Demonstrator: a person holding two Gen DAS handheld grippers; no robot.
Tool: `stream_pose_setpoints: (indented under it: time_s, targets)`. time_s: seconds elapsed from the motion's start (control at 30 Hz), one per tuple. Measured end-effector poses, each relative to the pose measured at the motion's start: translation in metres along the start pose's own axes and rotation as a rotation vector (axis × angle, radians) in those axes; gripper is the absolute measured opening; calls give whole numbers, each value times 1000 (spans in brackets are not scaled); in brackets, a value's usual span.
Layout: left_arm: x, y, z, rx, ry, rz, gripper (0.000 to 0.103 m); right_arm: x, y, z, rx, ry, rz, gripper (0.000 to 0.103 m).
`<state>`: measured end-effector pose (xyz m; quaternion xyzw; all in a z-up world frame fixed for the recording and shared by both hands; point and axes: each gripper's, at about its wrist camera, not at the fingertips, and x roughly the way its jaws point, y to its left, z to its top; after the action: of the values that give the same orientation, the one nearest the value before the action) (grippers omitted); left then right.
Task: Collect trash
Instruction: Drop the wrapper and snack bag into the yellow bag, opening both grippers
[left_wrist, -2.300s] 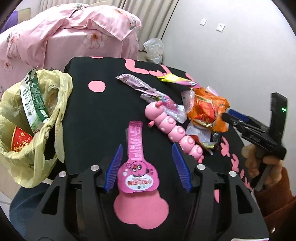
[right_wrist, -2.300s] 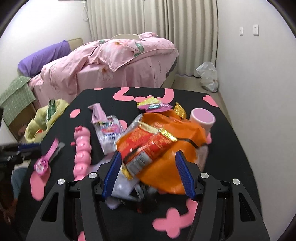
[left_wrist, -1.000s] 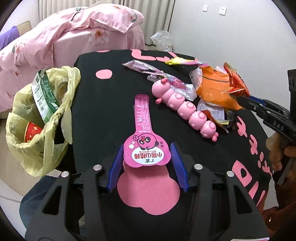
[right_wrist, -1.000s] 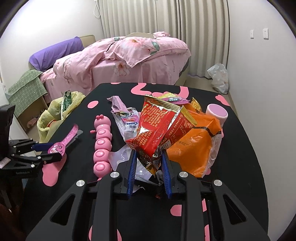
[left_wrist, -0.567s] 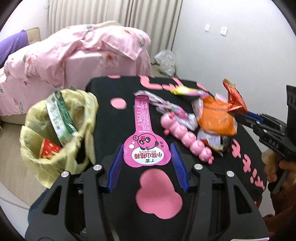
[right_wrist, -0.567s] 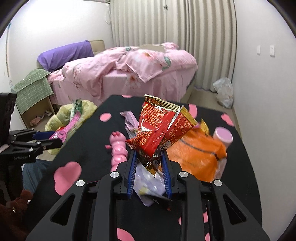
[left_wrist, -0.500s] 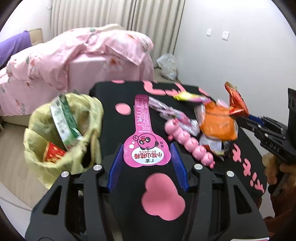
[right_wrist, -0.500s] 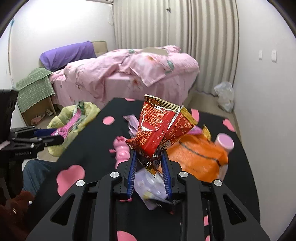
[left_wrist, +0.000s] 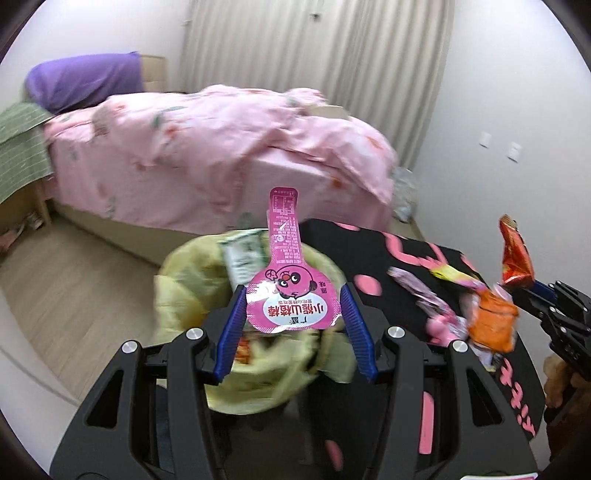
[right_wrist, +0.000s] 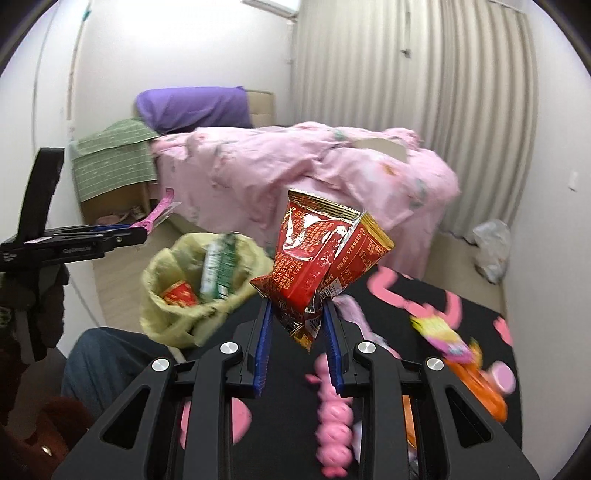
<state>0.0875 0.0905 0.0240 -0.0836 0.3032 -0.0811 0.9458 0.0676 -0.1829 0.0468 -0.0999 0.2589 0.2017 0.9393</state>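
My left gripper (left_wrist: 292, 295) is shut on a flat pink lollipop-shaped wrapper (left_wrist: 288, 295), held in the air over an open yellow trash bag (left_wrist: 184, 291). A green carton and a red packet lie in the bag. My right gripper (right_wrist: 298, 308) is shut on a crumpled red snack packet (right_wrist: 317, 251), lifted above the left edge of the black table (right_wrist: 480, 325), to the right of the bag (right_wrist: 173, 280). In the right wrist view the left gripper (right_wrist: 136, 232) shows at the left with the pink wrapper (right_wrist: 159, 212). The left wrist view shows the right gripper (left_wrist: 537, 290) with the red packet (left_wrist: 515, 258).
On the table lie a pink caterpillar toy (right_wrist: 332, 417), an orange bag (right_wrist: 476, 380), a yellow-pink wrapper (right_wrist: 439, 336) and other wrappers. A person's jeans-clad leg (right_wrist: 96, 362) is beside the bag. A pink-covered bed (left_wrist: 221, 155) stands behind.
Both grippers have risen and swung left with their loads. The left one now holds the pink wrapper over the bag; the right one carries the red packet off the pile toward the bag.
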Motion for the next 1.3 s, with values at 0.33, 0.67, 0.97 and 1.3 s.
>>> stream_pose_setpoints:
  time_s: [0.33, 0.67, 0.97, 1.3]
  targets:
    - [27, 64, -10, -153, 23, 14, 49, 92, 48, 32, -95, 72, 205, 26]
    - [70, 88, -17, -224, 68, 8, 49, 217, 88, 35, -212, 255, 308, 26]
    - [91, 93, -17, -215, 80, 13, 49, 304, 103, 23, -171, 470, 369, 26]
    - [101, 105, -16, -293, 77, -12, 64, 283, 87, 17, -129, 438, 408, 43]
